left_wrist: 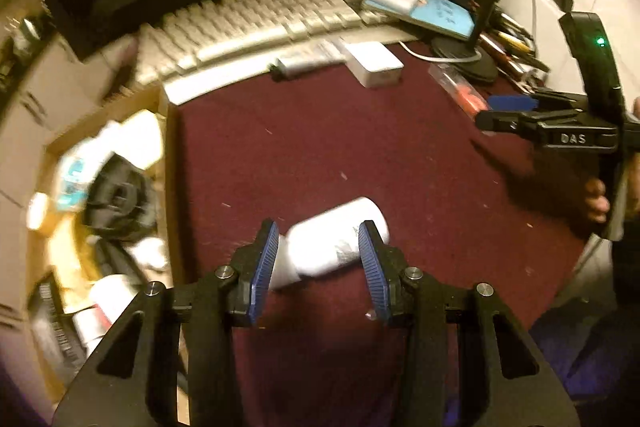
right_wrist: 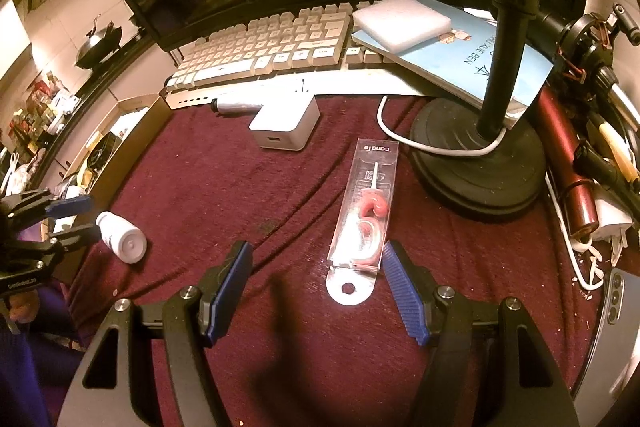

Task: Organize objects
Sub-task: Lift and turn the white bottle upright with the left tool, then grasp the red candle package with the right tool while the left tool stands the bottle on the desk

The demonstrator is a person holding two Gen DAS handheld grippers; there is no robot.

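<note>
Maroon napped cloth, creased in long folds, covers the worktop. Left gripper: ribbed blue jaws stand apart around a smooth white cylindrical bottle lying on its side on the cloth; gaps show at both pads, so no grip. Its label is blurred and unreadable. Right gripper: jaws wide, nothing clamped. A clear flat plastic candle pack, holding pink numeral shapes, lies between them nearer the right-hand jaw, its hang tab toward the camera. Beyond the jaws sit a white glossy charger cube and a keyboard. Left of the left jaws, an open cardboard box holds motion-smeared, unidentifiable items.
</note>
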